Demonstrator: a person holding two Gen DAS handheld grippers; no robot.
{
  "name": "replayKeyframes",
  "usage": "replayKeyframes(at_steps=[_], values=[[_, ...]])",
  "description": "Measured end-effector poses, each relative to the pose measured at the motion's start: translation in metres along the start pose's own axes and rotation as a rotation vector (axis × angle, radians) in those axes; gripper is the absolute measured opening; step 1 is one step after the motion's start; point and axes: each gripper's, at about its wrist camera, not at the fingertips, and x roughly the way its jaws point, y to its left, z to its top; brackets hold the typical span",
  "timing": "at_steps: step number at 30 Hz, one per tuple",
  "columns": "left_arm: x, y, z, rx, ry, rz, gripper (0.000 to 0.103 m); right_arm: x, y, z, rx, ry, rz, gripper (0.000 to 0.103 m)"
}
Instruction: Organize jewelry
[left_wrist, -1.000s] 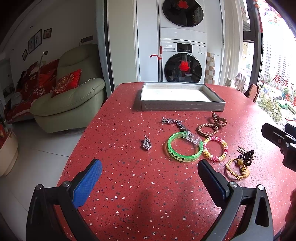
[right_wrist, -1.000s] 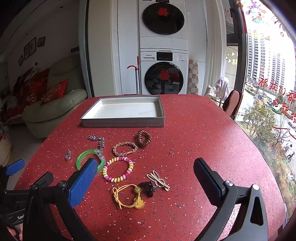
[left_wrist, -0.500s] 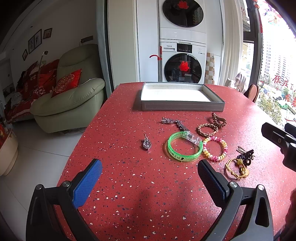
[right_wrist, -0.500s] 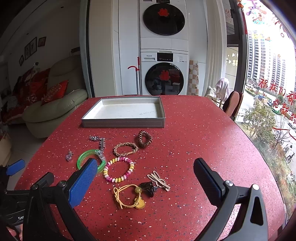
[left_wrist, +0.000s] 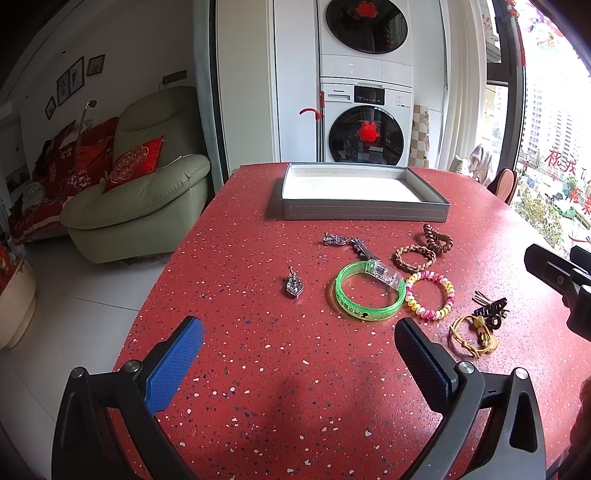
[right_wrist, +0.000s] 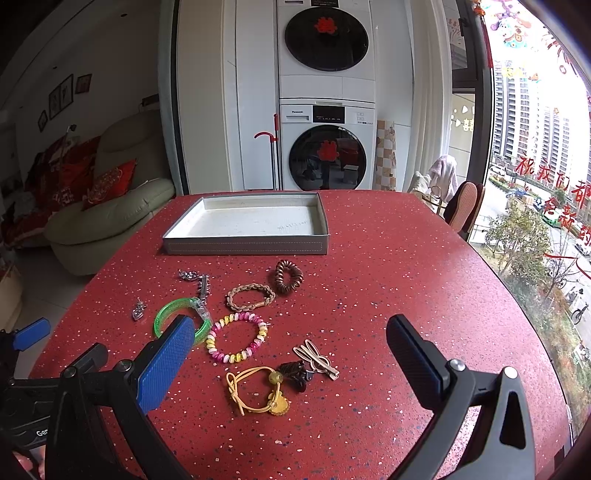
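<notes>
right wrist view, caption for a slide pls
Open right gripper hovers over bracelets and hair ties scattered on a red speckled table, empty grey tray behind.

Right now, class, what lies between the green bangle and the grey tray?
In the right wrist view, the silver chain piece lies between the green bangle and the grey tray; otherwise bare red table.

This is a home, a flat high up in a city. A pale green armchair (left_wrist: 136, 206) with a red cushion (left_wrist: 133, 164) stands beside a sofa heaped with red throws, and framed pictures (left_wrist: 75, 79) hang on the wall. A washing machine (right_wrist: 327, 147) sits under a dryer (right_wrist: 327, 44) in a white alcove. The red speckled bench (right_wrist: 388, 280) stands by a large window (right_wrist: 535, 147) overlooking apartment blocks and street trees.
</notes>
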Motion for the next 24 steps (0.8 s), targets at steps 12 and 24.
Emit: replayKeyframes(at_steps=[12, 24], values=[[-0.0017, 0.0005, -0.0023, -0.004, 0.006, -0.003, 0.103, 0.0006, 0.0005, -0.0004, 0.000, 0.000, 0.000, 0.103], [0.0016, 0.0000, -0.0041, -0.027, -0.004, -0.025, 0.103, 0.0011, 0.0006, -0.0006, 0.003, 0.003, 0.001, 0.103]])
